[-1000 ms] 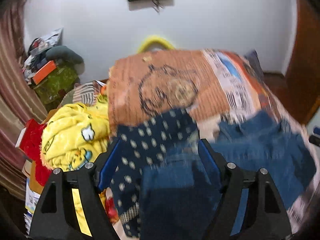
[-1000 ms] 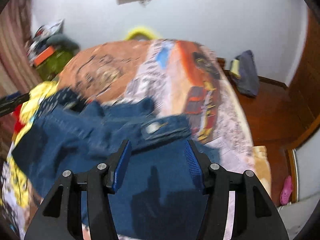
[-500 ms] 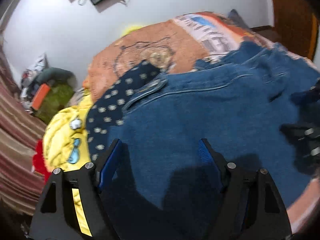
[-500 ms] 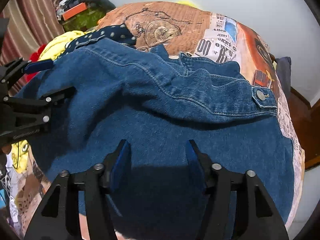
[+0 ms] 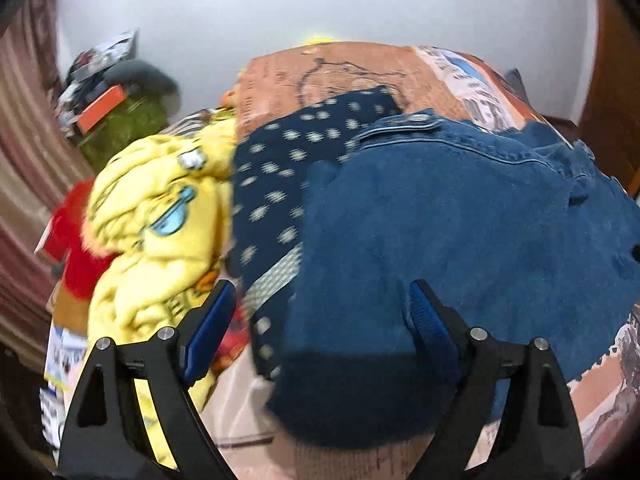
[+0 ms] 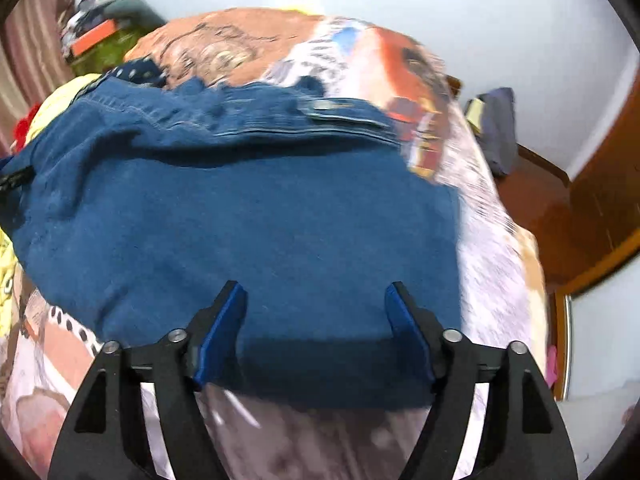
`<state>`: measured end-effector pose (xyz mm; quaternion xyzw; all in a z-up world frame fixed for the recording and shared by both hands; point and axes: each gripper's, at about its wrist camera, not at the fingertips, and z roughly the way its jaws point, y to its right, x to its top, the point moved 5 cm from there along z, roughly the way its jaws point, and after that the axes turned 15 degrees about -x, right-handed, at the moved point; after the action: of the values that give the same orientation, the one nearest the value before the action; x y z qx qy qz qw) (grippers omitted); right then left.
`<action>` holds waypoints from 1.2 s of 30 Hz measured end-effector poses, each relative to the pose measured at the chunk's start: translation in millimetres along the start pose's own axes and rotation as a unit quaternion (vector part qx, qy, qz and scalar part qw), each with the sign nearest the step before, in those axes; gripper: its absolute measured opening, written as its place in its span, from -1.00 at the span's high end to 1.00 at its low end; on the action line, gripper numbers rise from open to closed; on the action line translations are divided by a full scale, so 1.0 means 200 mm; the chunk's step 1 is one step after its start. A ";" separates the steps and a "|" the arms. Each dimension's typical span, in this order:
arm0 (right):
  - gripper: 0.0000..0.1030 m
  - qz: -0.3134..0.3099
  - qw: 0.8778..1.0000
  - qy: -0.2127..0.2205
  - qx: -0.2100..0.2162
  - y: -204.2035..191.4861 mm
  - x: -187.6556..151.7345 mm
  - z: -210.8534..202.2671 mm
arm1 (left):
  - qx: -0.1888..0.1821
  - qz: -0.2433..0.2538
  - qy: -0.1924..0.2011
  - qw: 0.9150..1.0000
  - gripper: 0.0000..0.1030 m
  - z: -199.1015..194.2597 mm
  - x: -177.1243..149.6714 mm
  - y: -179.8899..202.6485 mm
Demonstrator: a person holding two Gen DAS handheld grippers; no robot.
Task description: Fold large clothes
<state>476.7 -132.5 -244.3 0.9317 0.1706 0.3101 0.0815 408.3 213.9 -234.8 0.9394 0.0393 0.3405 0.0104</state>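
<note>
A blue denim garment (image 5: 460,240) lies spread flat on the bed, its buttoned band at the far side; it also shows in the right wrist view (image 6: 260,216). My left gripper (image 5: 320,320) is open above the garment's near left edge, holding nothing. My right gripper (image 6: 316,316) is open above the garment's near edge, holding nothing. A dark blue dotted cloth (image 5: 280,168) lies partly under the denim on its left.
The bed has a printed orange and white cover (image 6: 360,48). A yellow cartoon blanket (image 5: 160,216) and a red item (image 5: 76,240) lie at the left. Clutter is piled in the far left corner (image 5: 112,108). A wooden floor with dark cloth (image 6: 500,128) is on the right.
Both grippers have pulled back from the denim toward its near edge. The garment now lies flat with its near edge in front of the fingers. The views are blurred by motion.
</note>
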 end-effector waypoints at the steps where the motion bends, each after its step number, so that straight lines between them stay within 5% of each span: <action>1: -0.39 0.016 1.000 -0.002 0.001 0.05 -0.02 -0.01 | 0.004 -0.005 0.003 1.000 -0.71 -0.02 -0.02 -0.01; 4: -0.39 0.048 0.999 -0.014 -0.015 0.17 -0.07 -0.03 | 0.050 -0.021 0.012 0.998 -0.72 -0.08 -0.08 -0.09; 12: -0.41 0.093 0.994 -0.041 -0.040 0.32 -0.19 -0.06 | 0.046 -0.100 0.034 0.993 -0.72 -0.23 -0.24 -0.19; 16: -0.41 0.095 0.995 -0.029 -0.033 0.33 -0.18 -0.13 | -0.014 -0.176 0.039 0.984 -0.72 -0.25 -0.30 -0.22; 21: -0.41 0.079 0.997 -0.007 -0.007 0.26 -0.08 -0.17 | -0.133 -0.235 0.020 0.963 -0.72 -0.17 -0.38 -0.12; 28: -0.41 0.062 0.997 -0.024 0.046 0.04 0.12 -0.03 | -0.200 -0.276 0.005 0.940 -0.71 0.02 -0.35 0.00; 36: -0.41 0.025 0.992 -0.080 0.093 -0.27 0.33 0.23 | -0.213 -0.296 0.027 0.931 -0.52 0.11 -0.27 0.02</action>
<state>539.6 -59.6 -259.6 0.9611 0.1679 0.2191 0.0003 381.3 206.3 -286.0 0.8514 0.2426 0.3473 0.3093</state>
